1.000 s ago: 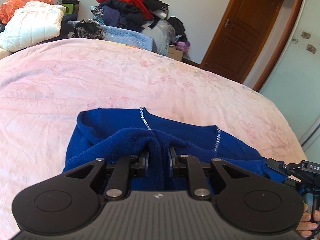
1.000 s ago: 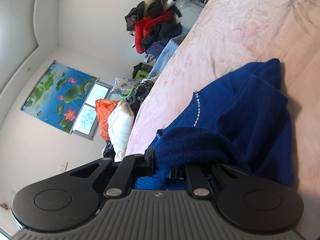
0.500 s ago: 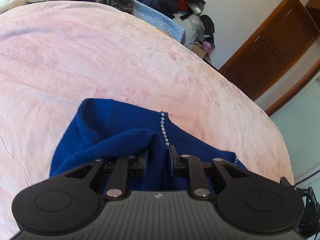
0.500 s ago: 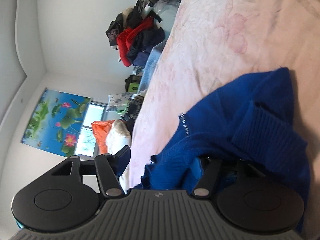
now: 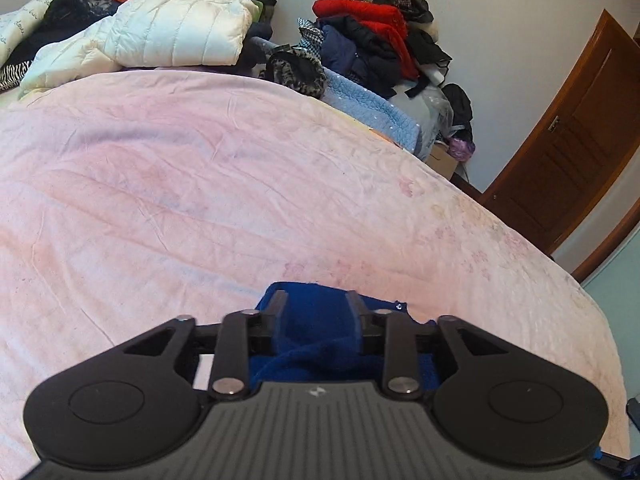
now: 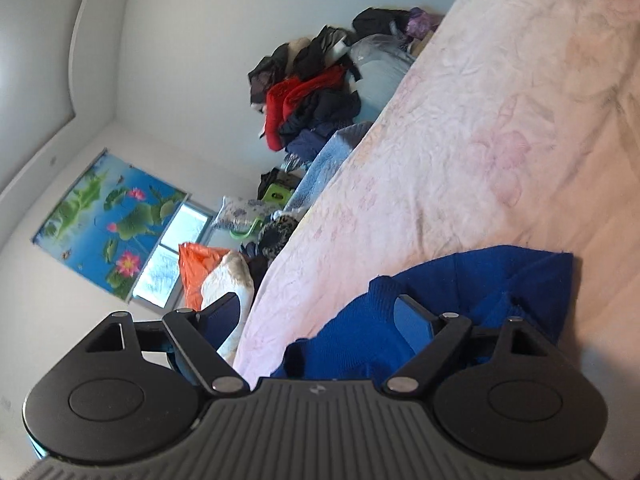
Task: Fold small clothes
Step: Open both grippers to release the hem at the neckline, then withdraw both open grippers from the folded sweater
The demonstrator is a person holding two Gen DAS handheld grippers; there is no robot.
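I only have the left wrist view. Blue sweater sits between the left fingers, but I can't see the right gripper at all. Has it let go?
Observer: Yes. The right gripper has just been opening; its jaws stand wide, pads off the blue sweater.
Operator: Anything between its fingers?
Observer: The sweater's edge lies between them, untouched by the far finger, which hangs past the pink bedspread.
Operator: And the sweater itself?
Observer: It lies bunched on the bedspread, a fold showing at its far corner.
Operator: Left state, for the record?
Observer: The left gripper has also just been opening; sweater still sits between the jaws, but the pads no longer pinch it.
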